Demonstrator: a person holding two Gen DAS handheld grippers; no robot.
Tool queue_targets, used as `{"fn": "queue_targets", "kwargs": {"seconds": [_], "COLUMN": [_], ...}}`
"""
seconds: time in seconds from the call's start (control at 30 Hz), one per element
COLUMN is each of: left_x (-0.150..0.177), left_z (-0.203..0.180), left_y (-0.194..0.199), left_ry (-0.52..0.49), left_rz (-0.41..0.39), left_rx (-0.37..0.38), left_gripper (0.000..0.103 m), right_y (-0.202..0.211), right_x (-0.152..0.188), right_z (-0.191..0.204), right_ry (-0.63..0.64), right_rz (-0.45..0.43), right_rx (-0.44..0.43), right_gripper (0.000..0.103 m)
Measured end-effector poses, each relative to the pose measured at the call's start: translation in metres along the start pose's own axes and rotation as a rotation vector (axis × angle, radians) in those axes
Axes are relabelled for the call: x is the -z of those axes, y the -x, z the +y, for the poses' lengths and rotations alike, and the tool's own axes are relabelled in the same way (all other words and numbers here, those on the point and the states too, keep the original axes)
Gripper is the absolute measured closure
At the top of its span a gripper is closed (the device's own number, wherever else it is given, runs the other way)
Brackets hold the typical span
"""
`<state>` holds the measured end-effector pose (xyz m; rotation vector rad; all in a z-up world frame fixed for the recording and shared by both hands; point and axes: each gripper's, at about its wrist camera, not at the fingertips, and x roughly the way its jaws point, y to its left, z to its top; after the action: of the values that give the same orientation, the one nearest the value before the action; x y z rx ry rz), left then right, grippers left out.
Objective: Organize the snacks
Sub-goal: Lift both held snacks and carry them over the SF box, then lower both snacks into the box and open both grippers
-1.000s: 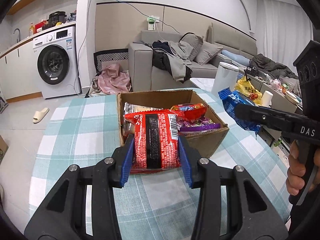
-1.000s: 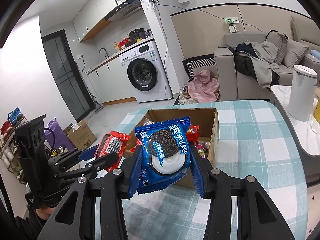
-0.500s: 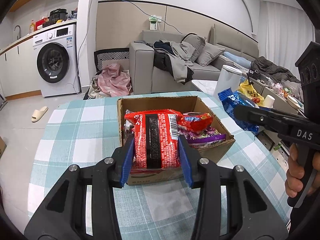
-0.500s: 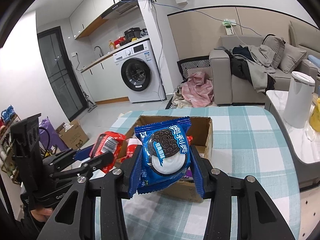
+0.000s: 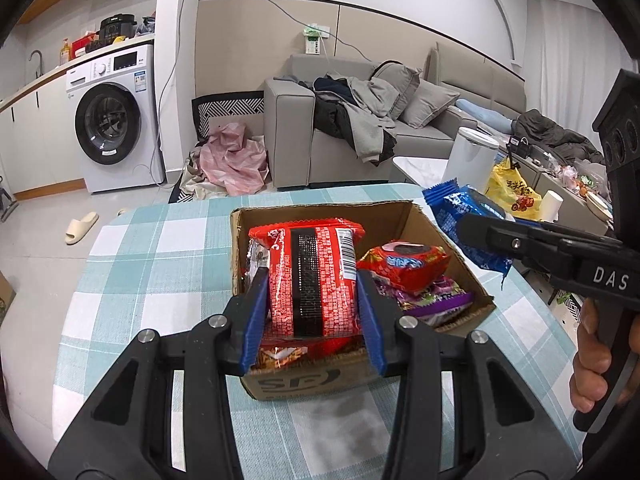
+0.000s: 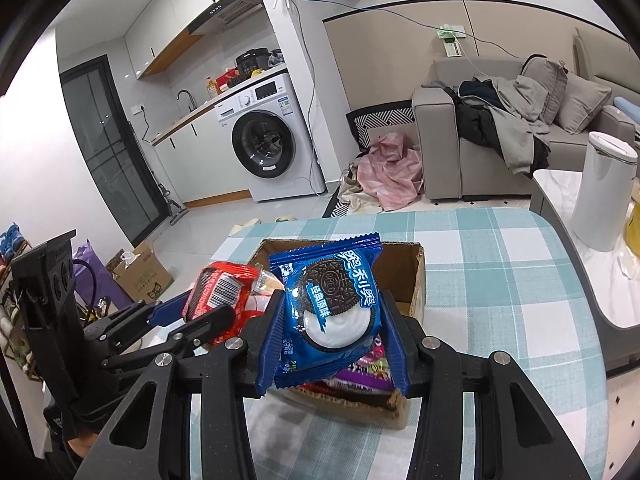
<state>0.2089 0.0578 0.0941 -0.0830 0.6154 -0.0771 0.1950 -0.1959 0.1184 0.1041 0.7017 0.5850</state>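
My left gripper (image 5: 312, 312) is shut on a red snack packet (image 5: 312, 280) with a black stripe, held upright over the near left part of an open cardboard box (image 5: 404, 210). Inside the box lie a red cookie packet (image 5: 404, 264), a purple packet (image 5: 436, 300) and another red packet (image 5: 288, 350). My right gripper (image 6: 332, 332) is shut on a blue Oreo packet (image 6: 332, 304), hovering above the box's (image 6: 418, 272) near right side. In the left wrist view the blue packet (image 5: 460, 216) and the right gripper's fingers (image 5: 492, 236) show at the right, with a hand (image 5: 592, 360) on the handle.
The box stands on a table with a teal and white checked cloth (image 5: 160, 248). Beyond the table are a grey sofa (image 5: 304, 128) with clothes, a washing machine (image 5: 112, 120), a white bin (image 6: 604, 192) and a cluttered side table (image 5: 520, 196).
Both grippers have moved forward toward the box and now hang over it, each still holding its packet. The box looks nearer and larger in both views.
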Motion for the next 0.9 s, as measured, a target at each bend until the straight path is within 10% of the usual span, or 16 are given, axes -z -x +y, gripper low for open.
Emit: {"fn": "queue_targets", "kwargs": {"seconds": [0.9], "left_x": [-0.011], "left_z": [0.005], "left_y": [-0.059], "left_ry": [-0.023], "left_rz": [0.026], "left_rx": [-0.011], "left_gripper": [0.061], "right_y": [-0.05], "right_x": [-0.019], "right_z": [-0.017], "right_ry": [-0.042], "right_rz": [0.062], "right_rx": [-0.004], "right_gripper": [0.051]}}
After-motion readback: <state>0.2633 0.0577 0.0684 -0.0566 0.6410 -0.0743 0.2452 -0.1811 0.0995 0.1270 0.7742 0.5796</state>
